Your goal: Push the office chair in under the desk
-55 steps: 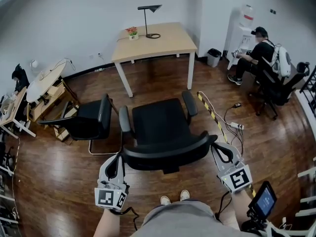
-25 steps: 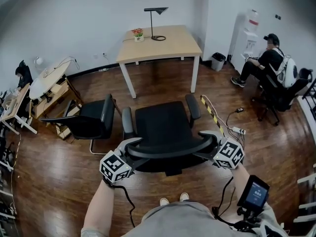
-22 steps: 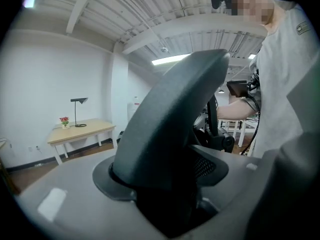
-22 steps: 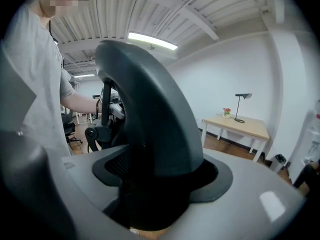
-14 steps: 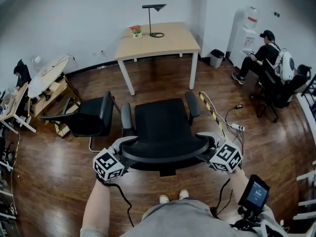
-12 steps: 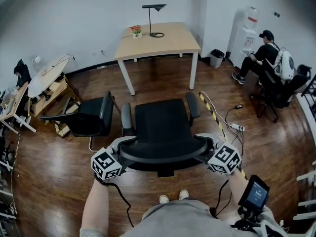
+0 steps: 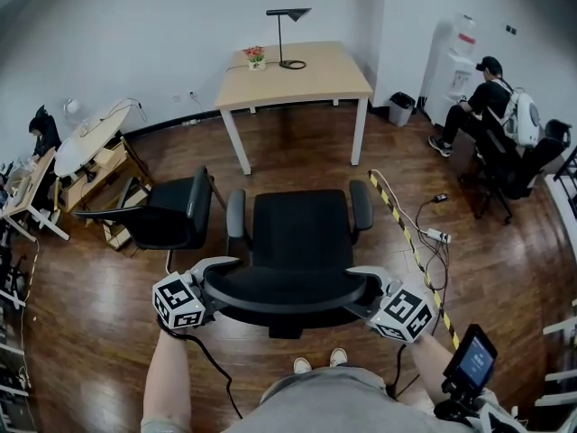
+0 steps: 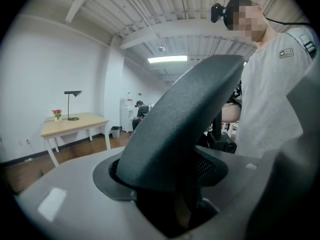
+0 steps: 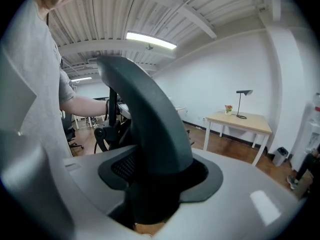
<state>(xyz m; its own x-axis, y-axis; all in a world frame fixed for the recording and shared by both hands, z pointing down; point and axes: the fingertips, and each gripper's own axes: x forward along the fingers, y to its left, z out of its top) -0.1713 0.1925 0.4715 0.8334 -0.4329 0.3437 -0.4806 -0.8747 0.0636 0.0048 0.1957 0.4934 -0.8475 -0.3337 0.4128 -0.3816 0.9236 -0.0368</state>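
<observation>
1. Two grips were on: the left gripper (image 7: pixel 215 285) was clamped on the left end of the curved black plastic backrest (image 7: pixel 284 289), its rim filling the gap between the white jaws.
2. The right gripper (image 7: pixel 365 289) had just been closing its jaws; the backrest's right end sat between them, and they looked pressed onto it.
3. The black office chair (image 7: pixel 297 233), with padded seat and two armrests, stood well short of the pale wooden desk (image 7: pixel 293 75), facing it, with bare dark wood floor between.
4. Handling, judged: the chair is heavy but probably on castors, so it should roll under a level push. The backrest rim is stiff, smooth and rounded, so the jaws could slip. An even hold at both ends, as here, should keep the seat from swivelling.
5. Materials: matte moulded rim, a mesh panel below it in both gripper views, and glossy plank flooring.
6. Hazards: a black cantilever visitor chair (image 7: pixel 167 215) stood nearer the person than the desk and off its left side; a yellow-black striped floor strip (image 7: pixel 397 219) ran from near the desk's right leg.
</observation>
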